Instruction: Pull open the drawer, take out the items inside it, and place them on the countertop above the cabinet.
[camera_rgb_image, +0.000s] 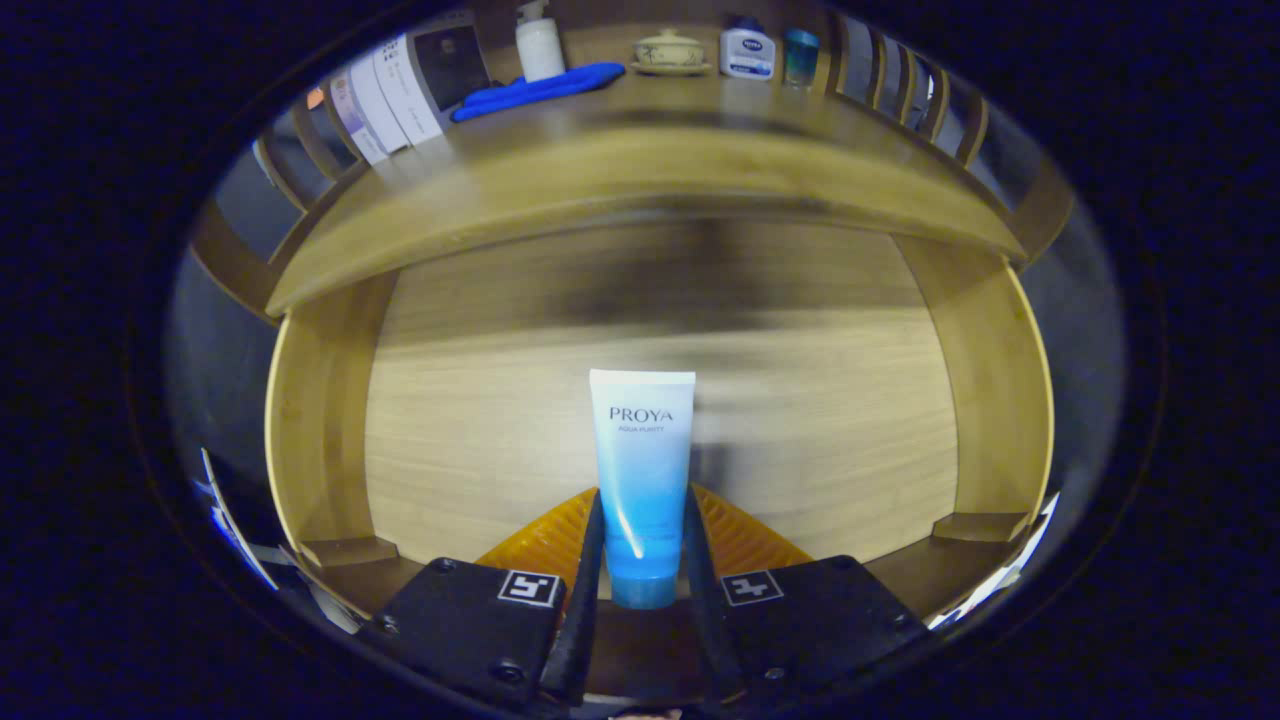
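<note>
A white-to-blue cosmetic tube (641, 470) stands between my gripper's (641, 545) two fingers, cap end toward me, and both fingers press on its lower sides. Beneath and beyond it lies the pulled-out wooden drawer (820, 440), its pale floor bare around the tube. The drawer's side walls rise left and right of the fingers. Above the drawer runs the wooden countertop (640, 170) of the cabinet, its front edge curving over the opening.
On the countertop's far side stand a white pump bottle (538, 42), a blue folded cloth (540, 88), a small lidded ceramic bowl (670, 50), a white and blue jar (748, 50) and a teal cup (800, 55). Leaflets (400, 85) lean at its left end.
</note>
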